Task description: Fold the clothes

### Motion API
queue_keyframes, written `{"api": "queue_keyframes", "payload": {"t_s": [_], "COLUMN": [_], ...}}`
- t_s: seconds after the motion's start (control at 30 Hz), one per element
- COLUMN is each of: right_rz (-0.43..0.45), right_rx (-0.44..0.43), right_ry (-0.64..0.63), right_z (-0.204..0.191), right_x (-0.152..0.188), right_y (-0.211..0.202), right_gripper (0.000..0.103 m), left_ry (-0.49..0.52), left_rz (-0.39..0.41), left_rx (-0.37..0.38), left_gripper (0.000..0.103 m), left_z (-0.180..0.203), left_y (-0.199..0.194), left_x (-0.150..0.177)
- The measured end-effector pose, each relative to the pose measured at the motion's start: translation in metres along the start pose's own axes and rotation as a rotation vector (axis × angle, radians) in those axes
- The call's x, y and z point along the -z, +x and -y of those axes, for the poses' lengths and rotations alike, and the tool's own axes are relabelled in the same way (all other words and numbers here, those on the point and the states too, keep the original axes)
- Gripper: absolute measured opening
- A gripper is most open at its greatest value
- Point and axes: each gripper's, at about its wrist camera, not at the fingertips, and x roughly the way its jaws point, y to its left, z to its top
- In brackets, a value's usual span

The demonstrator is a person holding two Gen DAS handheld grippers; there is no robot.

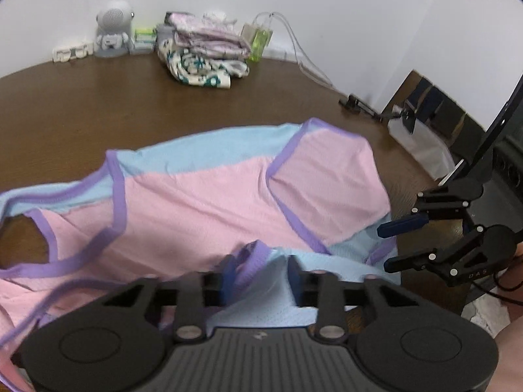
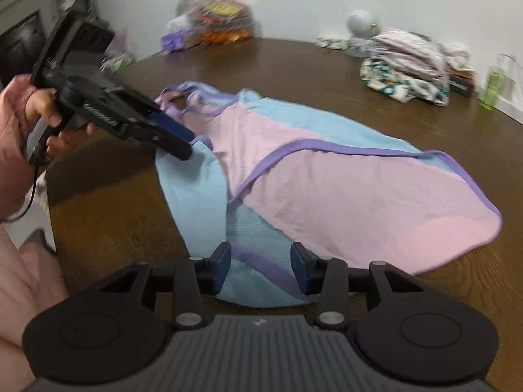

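Note:
A pink and light-blue sleeveless top with purple trim [image 1: 209, 202] lies spread on the brown table, also in the right wrist view [image 2: 327, 176]. My left gripper [image 1: 261, 277] is open, its fingers straddling a bunched purple-trimmed blue edge at the near side; it shows in the right wrist view [image 2: 183, 143] at the garment's left edge. My right gripper [image 2: 261, 266] is open over the near blue hem with purple trim between its fingers; in the left wrist view [image 1: 389, 248] it sits at the garment's right corner.
A pile of folded floral clothes [image 1: 202, 52] sits at the table's far side by a white astronaut figure [image 1: 112, 29] and a green bottle [image 1: 258, 44]. A cable and clamp [image 1: 356, 103] lie near the right table edge [image 1: 415, 160]. Clutter [image 2: 215, 23] stands far left.

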Motion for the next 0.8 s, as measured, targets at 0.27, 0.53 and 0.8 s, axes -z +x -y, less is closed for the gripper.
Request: {"api": "queue_keyframes", "payload": {"t_s": [0.27,0.53,0.8], "right_rz": [-0.024,0.066,0.174], "right_rx": [0.009,-0.084,0.177], "right_ry": [-0.005,0.181,0.405], "right_z": [-0.007,0.01,0.11], "right_x": [0.006,0.031,0.023], "right_y": [-0.021,-0.055,-0.074], "right_gripper": [0.004,0.03,0.051], "left_ry": [-0.061,0.002,0.097], "left_rz": [0.102,0.021,0.04], "left_rx": [-0.098,-0.001,-0.009], "left_gripper": [0.002,0.043,0.059], "left_z": [0.003,0.023,0.072], "left_y": [-0.051,-0.069,-0.04], "left_x": [0.023,0.062,-0.01]}}
